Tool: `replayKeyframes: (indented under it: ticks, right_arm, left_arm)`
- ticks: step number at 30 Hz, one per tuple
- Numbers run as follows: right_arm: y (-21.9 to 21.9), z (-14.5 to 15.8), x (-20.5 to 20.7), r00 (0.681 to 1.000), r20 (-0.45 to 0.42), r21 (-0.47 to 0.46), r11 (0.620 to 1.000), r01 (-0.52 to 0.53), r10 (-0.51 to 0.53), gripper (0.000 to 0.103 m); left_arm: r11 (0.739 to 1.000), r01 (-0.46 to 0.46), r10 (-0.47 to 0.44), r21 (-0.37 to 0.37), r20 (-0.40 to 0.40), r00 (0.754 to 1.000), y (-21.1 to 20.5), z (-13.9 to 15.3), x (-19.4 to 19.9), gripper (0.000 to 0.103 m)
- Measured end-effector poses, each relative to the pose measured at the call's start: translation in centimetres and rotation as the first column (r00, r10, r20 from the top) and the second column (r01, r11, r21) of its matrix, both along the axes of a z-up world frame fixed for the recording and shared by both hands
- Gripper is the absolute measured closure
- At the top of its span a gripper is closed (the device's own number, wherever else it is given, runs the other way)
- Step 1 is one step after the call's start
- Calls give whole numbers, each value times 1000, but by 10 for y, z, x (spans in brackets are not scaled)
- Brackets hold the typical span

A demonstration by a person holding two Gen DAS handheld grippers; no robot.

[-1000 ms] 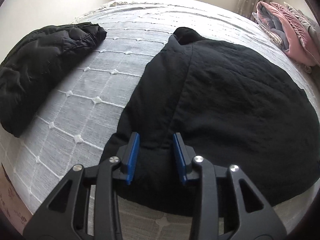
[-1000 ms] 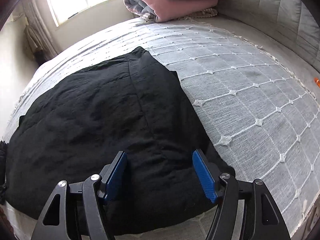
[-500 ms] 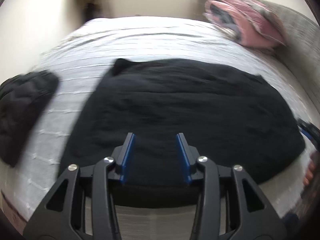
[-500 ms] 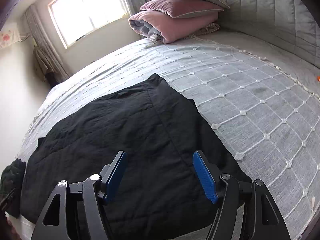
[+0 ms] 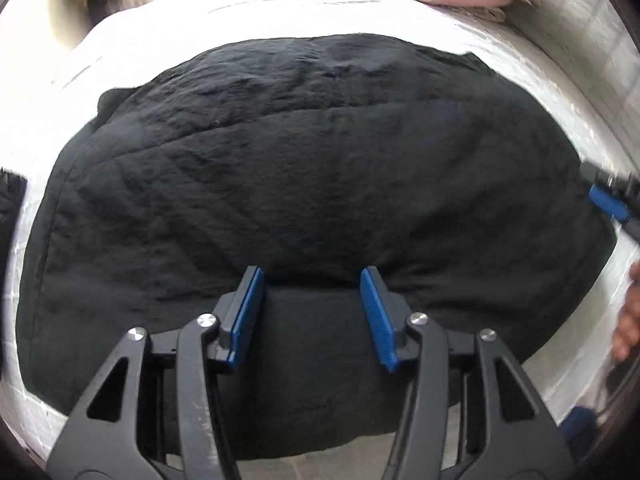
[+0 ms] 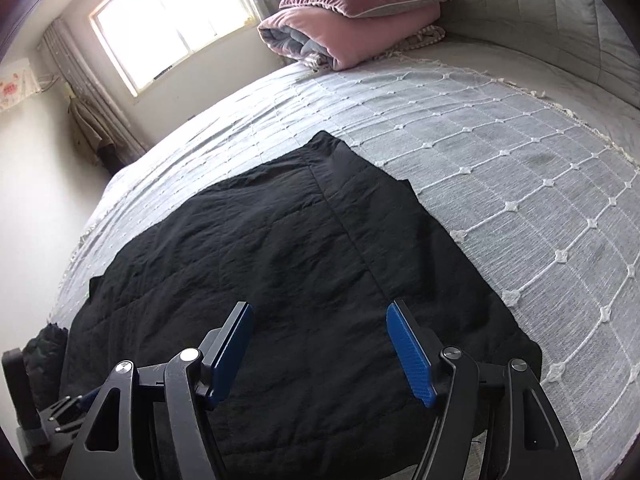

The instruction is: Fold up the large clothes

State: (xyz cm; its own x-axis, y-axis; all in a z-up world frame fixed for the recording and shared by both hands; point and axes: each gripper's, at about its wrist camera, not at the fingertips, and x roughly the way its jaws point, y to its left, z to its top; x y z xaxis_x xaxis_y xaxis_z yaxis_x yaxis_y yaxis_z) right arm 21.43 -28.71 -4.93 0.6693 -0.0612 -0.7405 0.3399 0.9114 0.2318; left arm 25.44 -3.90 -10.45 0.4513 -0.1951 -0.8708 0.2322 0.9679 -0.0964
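A large black quilted garment point(image 5: 320, 168) lies flat and folded on the grey-white bedspread point(image 6: 500, 152). My left gripper point(image 5: 311, 272) hovers over the middle of its near edge. Its jaws are opening, the cloth lies under them, and the blue pads point(image 5: 248, 312) press on nothing. My right gripper point(image 6: 319, 308) stands open above the garment point(image 6: 280, 260) near its right side, with nothing between its fingers. In the left wrist view the right gripper point(image 5: 608, 200) shows at the far right edge, by the garment's right end.
A second black garment point(image 6: 44, 344) lies bunched at the left, only just visible in the left wrist view point(image 5: 8, 200). A folded pink quilt and pillows point(image 6: 352, 28) sit by the padded headboard point(image 6: 540, 20). A person's hand point(image 5: 628, 316) shows at the right.
The left gripper has swung from the garment's left edge to the middle of its near edge and its jaws have widened. The right gripper has barely moved; its view has tilted up a little.
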Motion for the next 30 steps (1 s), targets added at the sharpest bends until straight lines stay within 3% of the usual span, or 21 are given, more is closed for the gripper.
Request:
replayKeyframes:
  ticks: [5,7,10,13,18,22,24,27,30]
  right_arm:
    - [2,3,-1,1000,27,33,999,-4,3,33]
    - [2,2,0,1000,26,47,999,-9,8,33]
    - [1,0,1,1000,13,46,999,-3,2,33]
    - [-2,-2,2,1000,-3,53,999,8,-8,33]
    - [-6,0,5,1000,13,102,995,8,-9,33]
    - [-1,0,10,1000,6,100,995,2,-3,33]
    - [0,-1,11,1000,-1,97,995,-1,1,33]
    - [1,-1,13,1000,-4,96,995,-3,4,33]
    - [3,3,14,1000,12,103,995,-15,14,33]
  left_arm:
    - [999,-35,35,4,46,998,-3,20,26,50]
    - [999,-40,40,-4,14,999,-10,17,43,50]
    - [996,-48,53,74,-67,996,-23,-4,69,49]
    - [997,-49,55,58,-98,994,-18,5,79,49]
    - [994,-108,108,21,-22,994,-17,39,115,49]
    - [992,-88,96,86,-106,990,-41,8,152,47]
    - [987,-104,117,119,-115,986,-44,-11,166,39]
    - [982,-139,153,129,-101,983,-46,-2,172,37]
    - [985,-153,159,76,-73,985,-49,14,183,37]
